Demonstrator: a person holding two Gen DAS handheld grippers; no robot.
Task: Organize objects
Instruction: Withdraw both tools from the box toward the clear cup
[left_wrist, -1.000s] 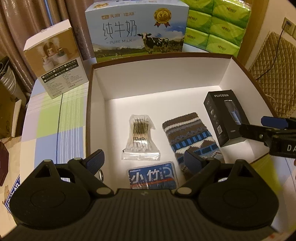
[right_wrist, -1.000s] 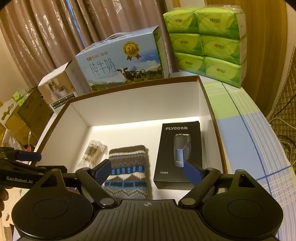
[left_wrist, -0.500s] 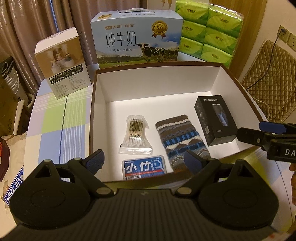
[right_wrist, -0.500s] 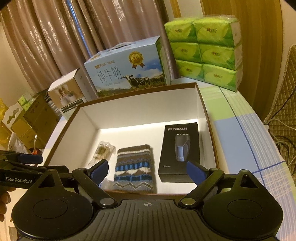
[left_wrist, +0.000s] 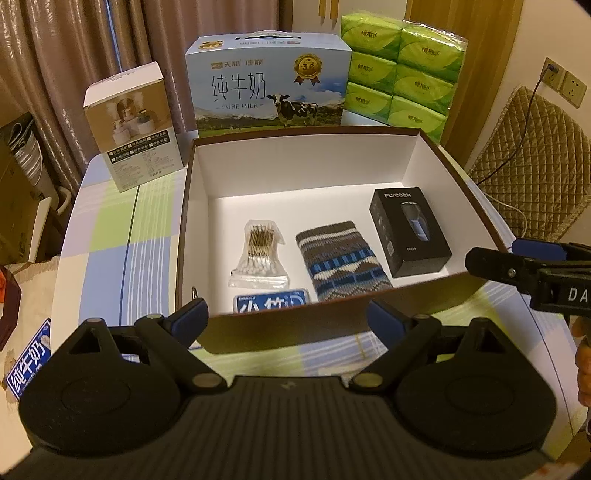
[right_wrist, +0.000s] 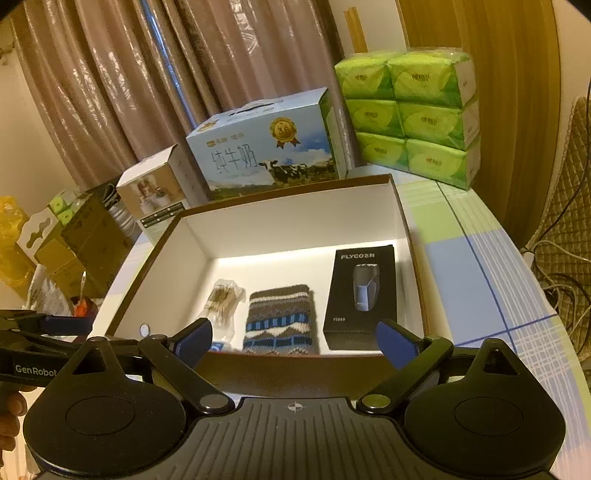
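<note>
An open brown box with a white inside sits on the table. In it lie a bag of cotton swabs, a knitted striped pouch, a black shaver box and a blue packet, partly hidden by the front wall. My left gripper is open and empty, in front of the box's near wall. My right gripper is open and empty, also just before the near wall; it shows in the left wrist view at the box's right side.
Behind the box stand a milk carton, a small beige product box and stacked green tissue packs. A checked cloth covers the table. A quilted chair is at the right.
Both grippers have drawn back and up from over the box to in front of its near wall. Both stay open and empty. The things in the box have not moved.
</note>
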